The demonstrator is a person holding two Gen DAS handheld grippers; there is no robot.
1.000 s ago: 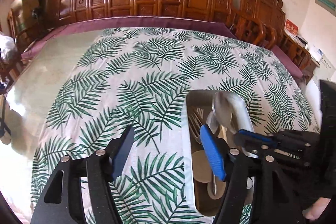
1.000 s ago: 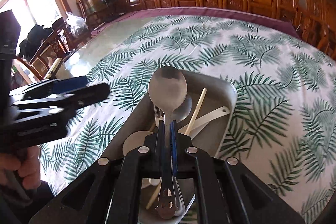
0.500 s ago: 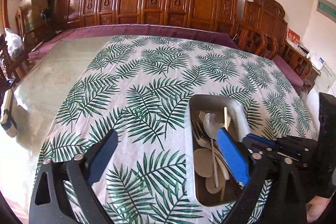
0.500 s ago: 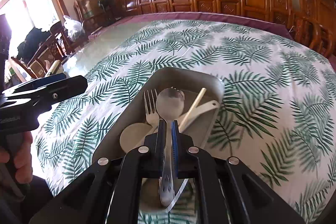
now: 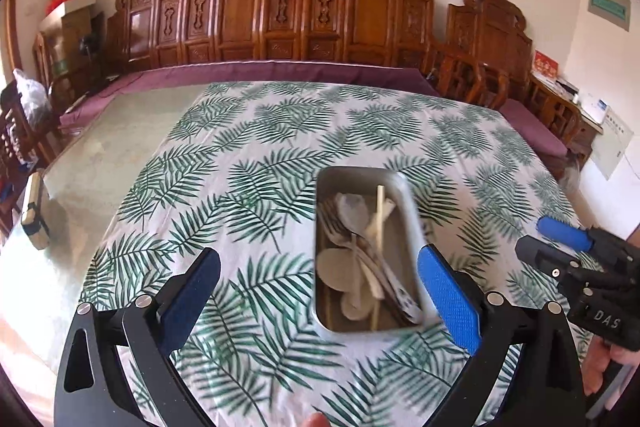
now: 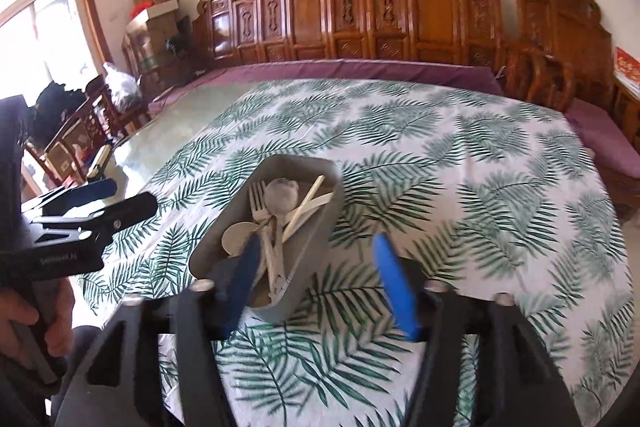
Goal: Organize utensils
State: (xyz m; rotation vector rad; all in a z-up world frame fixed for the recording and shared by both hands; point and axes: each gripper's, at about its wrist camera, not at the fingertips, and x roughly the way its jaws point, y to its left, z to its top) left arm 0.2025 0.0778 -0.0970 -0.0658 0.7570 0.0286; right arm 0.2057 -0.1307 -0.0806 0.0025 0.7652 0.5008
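Note:
A grey metal tray (image 5: pixel 409 205) sits on the palm-leaf tablecloth and holds a metal spoon (image 5: pixel 354 211), forks, pale spoons and a chopstick (image 5: pixel 380 207). My left gripper (image 5: pixel 320 297) hovers wide open in front of the tray, with nothing between its blue pads. In the right wrist view the same tray (image 6: pixel 332 183) lies just ahead with the metal spoon (image 6: pixel 282 197) resting in it. My right gripper (image 6: pixel 320 281) is above the tray's near end; its jaws are opening and grip nothing. Each gripper shows in the other's view: the right gripper (image 5: pixel 548 241) and the left gripper (image 6: pixel 120 197).
Carved wooden chairs (image 5: pixel 280 15) line the far side behind a purple cloth edge (image 5: pixel 280 69). Bare glass tabletop (image 5: pixel 108 155) lies left of the cloth, with a small wooden-cased object (image 5: pixel 34 211) at its edge. A hand (image 6: pixel 24 311) holds the left gripper's handle.
The right gripper let go of the metal spoon, which now lies in the tray, and its jaws spread apart. Both grippers drew back and upward from the tray; the left opened wider.

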